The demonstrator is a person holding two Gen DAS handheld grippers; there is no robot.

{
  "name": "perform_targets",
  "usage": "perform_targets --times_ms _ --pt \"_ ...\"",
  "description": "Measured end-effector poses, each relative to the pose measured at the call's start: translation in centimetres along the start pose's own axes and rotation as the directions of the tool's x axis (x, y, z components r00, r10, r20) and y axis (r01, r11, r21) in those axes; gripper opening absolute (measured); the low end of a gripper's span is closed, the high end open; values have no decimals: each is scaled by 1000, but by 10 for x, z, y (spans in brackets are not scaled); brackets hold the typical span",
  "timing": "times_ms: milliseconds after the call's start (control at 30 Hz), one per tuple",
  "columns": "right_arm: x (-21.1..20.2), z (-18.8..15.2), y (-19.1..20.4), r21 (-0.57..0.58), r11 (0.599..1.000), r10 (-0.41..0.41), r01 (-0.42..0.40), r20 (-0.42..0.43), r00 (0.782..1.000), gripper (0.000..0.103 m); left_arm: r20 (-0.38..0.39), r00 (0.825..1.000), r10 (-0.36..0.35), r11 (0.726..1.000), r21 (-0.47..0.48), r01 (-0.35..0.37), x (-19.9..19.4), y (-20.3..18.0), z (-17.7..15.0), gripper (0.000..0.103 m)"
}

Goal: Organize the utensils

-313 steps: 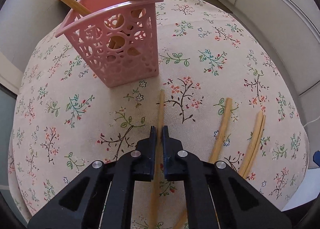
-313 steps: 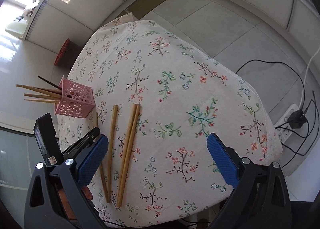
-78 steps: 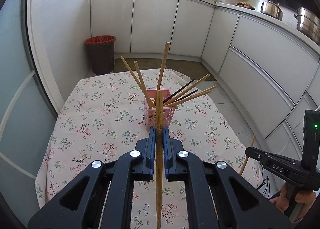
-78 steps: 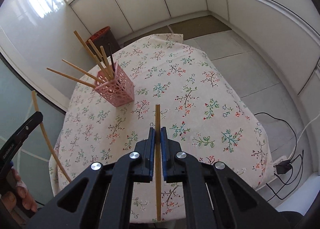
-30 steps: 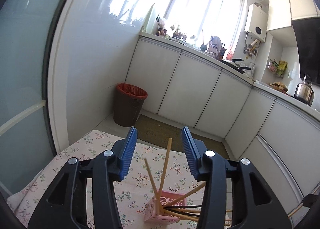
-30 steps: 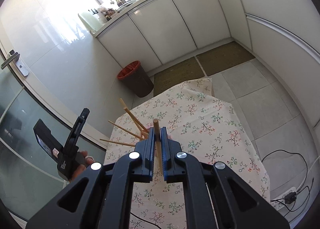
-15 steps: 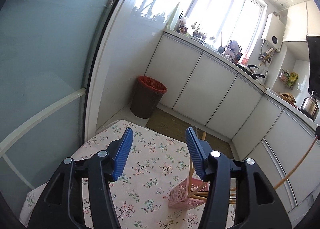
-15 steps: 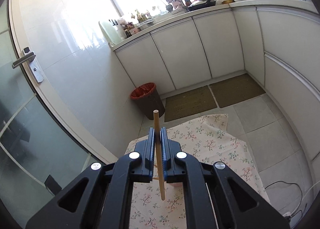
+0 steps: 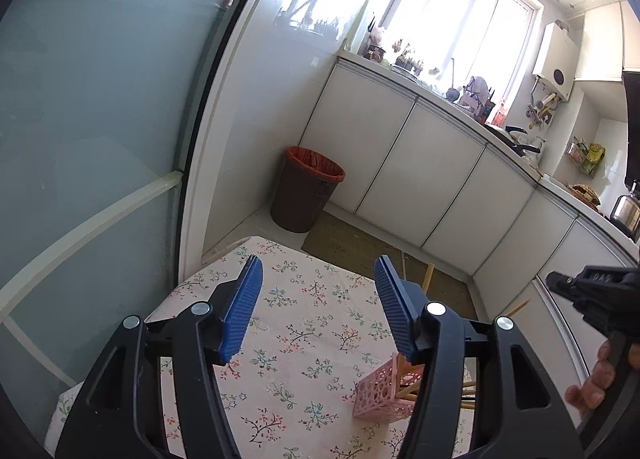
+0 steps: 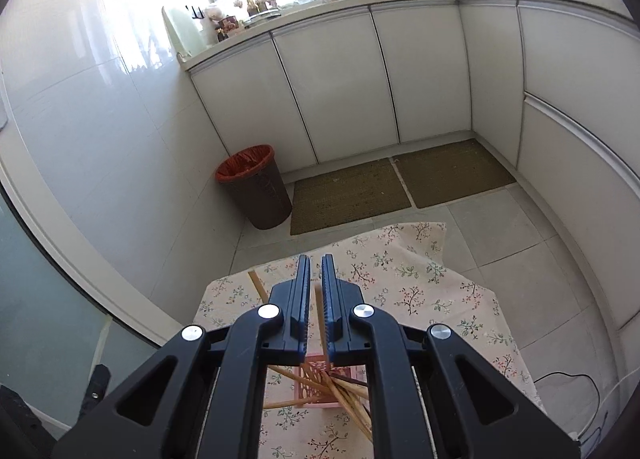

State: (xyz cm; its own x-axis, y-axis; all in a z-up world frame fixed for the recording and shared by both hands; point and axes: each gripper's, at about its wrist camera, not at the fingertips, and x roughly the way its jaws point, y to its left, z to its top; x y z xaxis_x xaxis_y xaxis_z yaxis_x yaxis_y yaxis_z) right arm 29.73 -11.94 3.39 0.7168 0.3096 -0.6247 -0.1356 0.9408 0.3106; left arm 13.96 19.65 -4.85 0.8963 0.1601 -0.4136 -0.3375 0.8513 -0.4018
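Observation:
A pink perforated utensil holder (image 9: 384, 393) stands on the table with the floral cloth (image 9: 304, 323) and holds several wooden chopsticks (image 9: 412, 389). My left gripper (image 9: 318, 301) is open and empty, high above the table, left of the holder. In the right wrist view my right gripper (image 10: 316, 295) is high over the holder (image 10: 316, 383), its jaws a narrow gap apart. A wooden chopstick (image 10: 320, 315) shows in that gap, slanting down into the holder among the other chopsticks (image 10: 352, 403). I cannot tell whether the pads touch it.
A brown waste bin with a red liner (image 9: 306, 191) stands on the floor past the table, by white cabinets (image 9: 432, 183). Two floor mats (image 10: 400, 183) lie before the cabinets. A glass door (image 9: 80, 139) is at the left. The right gripper's body (image 9: 600, 295) shows at the left view's right edge.
My right gripper has tilted down over the holder and its jaws have parted slightly; the chopstick no longer sticks up past its fingertips. My left gripper stays open and has drifted left.

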Motion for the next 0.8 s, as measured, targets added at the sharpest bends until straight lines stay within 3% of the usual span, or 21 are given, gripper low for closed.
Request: perform_targets --times_ms 167,233,300,367,467,567,667,800 --pt "-5 -11 0 8 1000 19 -19 -7 1000 10 14 1000 -1 1000 20 1 -8 -5 4 67" --pt "-25 -13 1 -11 1000 24 -24 22 999 11 30 1000 5 998 55 -7 -17 -14 6 82" --pt "-50 -17 3 -27 1000 16 -14 61 998 20 42 999 15 995 102 -19 -28 -28 8 95" --pt "-81 -27 -1 -32 999 -1 5 124 992 54 46 998 46 982 181 -54 -37 -47 8 96" --pt "-125 -47 -5 -55 992 -97 112 221 970 70 61 994 86 953 287 -100 -55 -78 2 96" --pt "-159 -65 -16 -45 981 -171 189 259 951 88 94 991 97 941 316 -122 -81 -101 -8 96" --pt "-190 -82 -30 -22 973 -214 228 267 940 96 133 987 92 954 274 -126 -111 -110 -19 96" --pt "-220 -104 -42 -15 949 -300 315 265 916 96 19 999 -34 955 295 27 -142 -124 -26 96"
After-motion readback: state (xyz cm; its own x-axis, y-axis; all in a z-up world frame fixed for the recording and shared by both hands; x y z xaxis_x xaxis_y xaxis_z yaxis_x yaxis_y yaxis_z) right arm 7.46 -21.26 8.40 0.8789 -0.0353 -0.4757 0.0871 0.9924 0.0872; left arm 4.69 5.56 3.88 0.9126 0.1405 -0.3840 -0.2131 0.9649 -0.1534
